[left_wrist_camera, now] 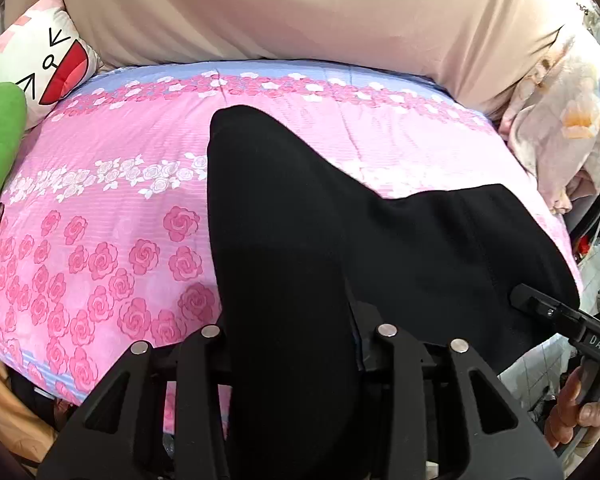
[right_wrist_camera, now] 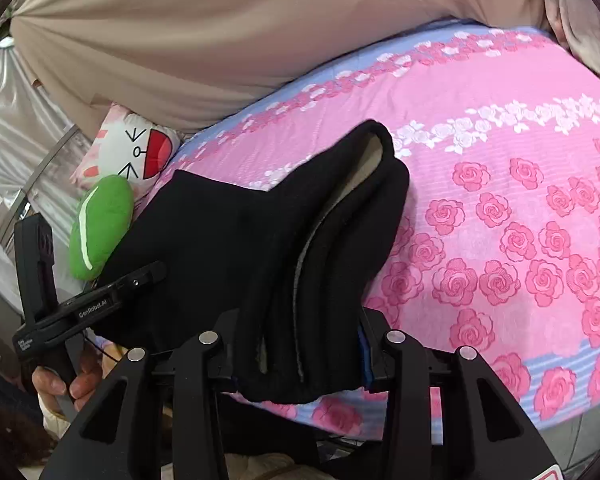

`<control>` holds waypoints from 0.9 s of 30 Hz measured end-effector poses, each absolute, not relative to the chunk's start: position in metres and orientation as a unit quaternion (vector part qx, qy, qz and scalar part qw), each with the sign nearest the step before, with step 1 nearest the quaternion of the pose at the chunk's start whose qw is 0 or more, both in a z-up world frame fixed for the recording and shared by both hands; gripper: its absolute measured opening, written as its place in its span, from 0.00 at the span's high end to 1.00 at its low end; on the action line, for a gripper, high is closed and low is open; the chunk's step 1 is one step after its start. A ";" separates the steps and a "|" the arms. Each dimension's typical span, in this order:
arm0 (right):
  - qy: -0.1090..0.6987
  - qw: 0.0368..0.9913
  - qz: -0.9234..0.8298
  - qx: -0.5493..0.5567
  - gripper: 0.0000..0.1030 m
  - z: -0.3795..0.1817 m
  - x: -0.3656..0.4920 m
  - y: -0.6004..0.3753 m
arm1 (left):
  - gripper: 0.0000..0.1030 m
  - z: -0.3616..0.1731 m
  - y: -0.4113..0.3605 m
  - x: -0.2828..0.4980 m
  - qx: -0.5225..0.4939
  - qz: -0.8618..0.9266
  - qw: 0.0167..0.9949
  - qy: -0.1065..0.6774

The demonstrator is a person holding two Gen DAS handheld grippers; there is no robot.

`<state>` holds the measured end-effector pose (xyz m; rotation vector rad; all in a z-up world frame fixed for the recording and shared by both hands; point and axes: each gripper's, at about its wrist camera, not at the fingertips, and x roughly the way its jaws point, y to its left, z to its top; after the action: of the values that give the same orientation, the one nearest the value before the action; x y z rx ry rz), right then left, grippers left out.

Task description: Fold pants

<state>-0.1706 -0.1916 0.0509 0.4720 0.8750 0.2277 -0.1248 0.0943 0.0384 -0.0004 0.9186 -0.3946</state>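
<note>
Nearest the left wrist camera, the left hand-held gripper (left_wrist_camera: 296, 360) is clamped on a thick bunch of the black pants (left_wrist_camera: 300, 208), the cloth filling the narrow gap between its jaws. In the right wrist view the right hand-held gripper (right_wrist_camera: 300, 364) grips another part of the same garment at an opening edge, where several layers stack together and a pale grey fleecy lining shows inside the black outer fabric. Both grippers hold the pants raised at the near edge of the bed, so the cloth hangs and drapes between them rather than lying flat.

The pants are matte black and heavy-looking, with soft rounded folds. From the left gripper one section runs away over the bedspread (left_wrist_camera: 112, 208) to a blunt rounded end, and a second broad panel spreads toward the right gripper, whose finger touches the fabric there. A person's hand (left_wrist_camera: 576, 412) holds that gripper's handle.

The bedspread is pink with printed roses and pale blue bands. Farther off, at the bed's left, lie a green plush toy (right_wrist_camera: 100, 228) and a white cartoon-face cushion (right_wrist_camera: 140, 152). Beyond them hangs a beige curtain (left_wrist_camera: 300, 8).
</note>
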 end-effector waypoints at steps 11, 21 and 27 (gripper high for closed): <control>0.376 0.894 0.137 0.201 0.62 0.108 -0.198 -0.183 | 0.66 0.091 0.101 -0.157 -0.007 -0.236 0.885 0.401; 0.278 0.936 0.141 0.161 0.62 0.186 -0.190 -0.185 | 0.66 0.167 0.101 -0.144 0.001 -0.255 0.921 0.295; 0.215 0.954 0.146 0.149 0.62 0.226 -0.148 -0.195 | 0.66 0.213 0.090 -0.112 0.009 -0.247 0.945 0.215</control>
<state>-0.1481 -0.1950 0.2259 0.3022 0.4369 0.2962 -0.1124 0.0897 0.2127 0.0192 0.4374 -0.5042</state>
